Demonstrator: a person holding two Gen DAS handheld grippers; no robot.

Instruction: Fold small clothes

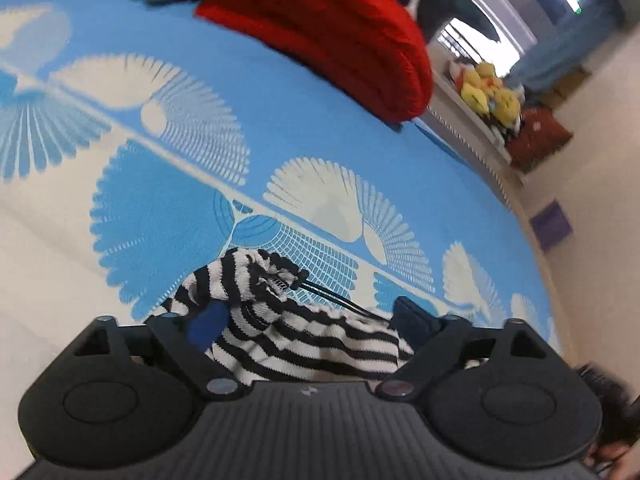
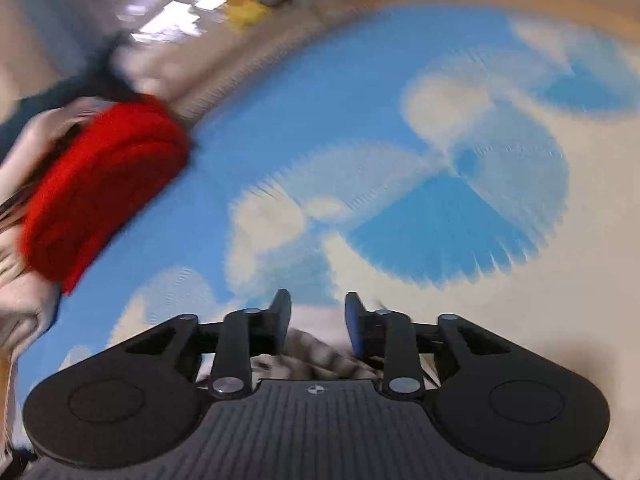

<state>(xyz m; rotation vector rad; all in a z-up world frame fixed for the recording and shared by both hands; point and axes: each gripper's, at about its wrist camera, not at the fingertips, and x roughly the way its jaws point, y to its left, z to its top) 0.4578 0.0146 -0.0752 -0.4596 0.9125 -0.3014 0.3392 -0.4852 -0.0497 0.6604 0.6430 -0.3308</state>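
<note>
A small black-and-white striped garment (image 1: 304, 340) lies bunched on the blue-and-white bedspread (image 1: 280, 128), one end humped up toward the far side. A thin black cord (image 1: 332, 298) runs out of the hump. My left gripper (image 1: 304, 320) stands wide open, a finger on either side of the bunch, and its pads do not press the cloth. In the blurred right wrist view, my right gripper (image 2: 316, 308) is partly open. Striped cloth (image 2: 316, 360) shows low between its fingers near their base, with nothing between the fingertips.
A folded red knit garment (image 1: 332, 28) lies at the bedspread's far edge, also in the right wrist view (image 2: 100, 188). Pale clothes lie beside it. Beyond the bed, a low shelf holds yellow plush toys (image 1: 488, 92). A purple object (image 1: 552, 224) sits on the floor.
</note>
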